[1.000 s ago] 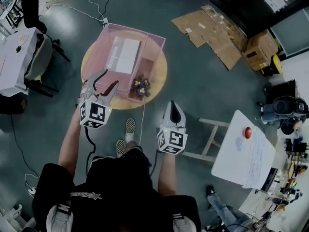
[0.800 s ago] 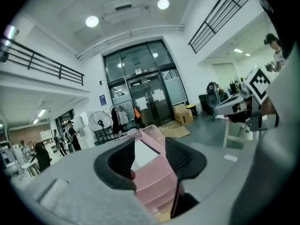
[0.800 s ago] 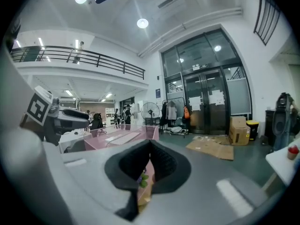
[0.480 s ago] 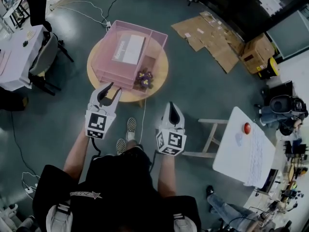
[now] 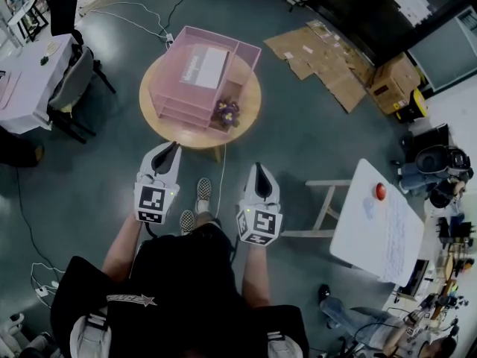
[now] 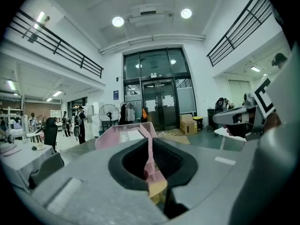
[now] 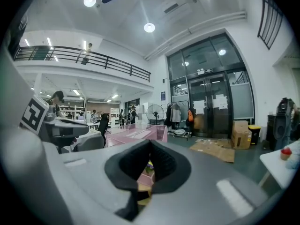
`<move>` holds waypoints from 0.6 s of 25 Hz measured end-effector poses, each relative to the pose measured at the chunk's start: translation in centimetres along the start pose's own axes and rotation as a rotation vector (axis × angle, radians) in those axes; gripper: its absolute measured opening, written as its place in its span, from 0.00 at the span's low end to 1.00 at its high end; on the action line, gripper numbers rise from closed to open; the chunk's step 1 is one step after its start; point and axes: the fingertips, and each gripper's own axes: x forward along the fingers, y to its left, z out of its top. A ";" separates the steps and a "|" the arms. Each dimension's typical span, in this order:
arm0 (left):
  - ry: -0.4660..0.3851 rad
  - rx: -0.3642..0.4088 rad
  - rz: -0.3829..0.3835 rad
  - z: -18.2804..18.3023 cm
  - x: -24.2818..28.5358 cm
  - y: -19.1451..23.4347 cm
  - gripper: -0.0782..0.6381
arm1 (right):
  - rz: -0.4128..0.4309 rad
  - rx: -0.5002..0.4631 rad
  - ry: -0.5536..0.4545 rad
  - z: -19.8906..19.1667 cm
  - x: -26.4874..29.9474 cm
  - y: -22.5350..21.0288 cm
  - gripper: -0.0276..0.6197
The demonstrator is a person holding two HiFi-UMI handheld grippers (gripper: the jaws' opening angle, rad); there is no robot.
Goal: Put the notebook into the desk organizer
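Pink desk organizer (image 5: 175, 99) is sitting on the round wooden table (image 5: 246, 107), with the white notebook (image 5: 203, 67) lying flat in its top tray, long axis running roughly away from the person. Both grippers are hanging short of the table, organizer ahead. Left gripper (image 5: 170, 149) is nearer; its jaws have just been closing on nothing and are now meeting. Right gripper (image 5: 258, 168) is sitting closed, empty. Task is looking done.

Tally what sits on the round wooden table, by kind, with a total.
Pink desk organizer: 1
Notebook: 1
Small flowering plant: 1
Total: 3
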 end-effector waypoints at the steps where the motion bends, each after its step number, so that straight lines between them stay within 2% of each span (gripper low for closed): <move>1: 0.003 -0.003 0.001 -0.2 -0.5 -0.1 0.16 | 0.001 0.001 -0.001 -0.1 -0.4 0.2 0.05; 5: 0.009 -0.011 0.007 -0.8 -1.8 -0.4 0.13 | 0.004 0.007 0.001 -0.7 -1.3 0.9 0.05; 15: 0.013 0.004 0.008 -0.8 -2.9 -0.6 0.12 | 0.019 -0.006 -0.003 -0.5 -2.0 1.7 0.05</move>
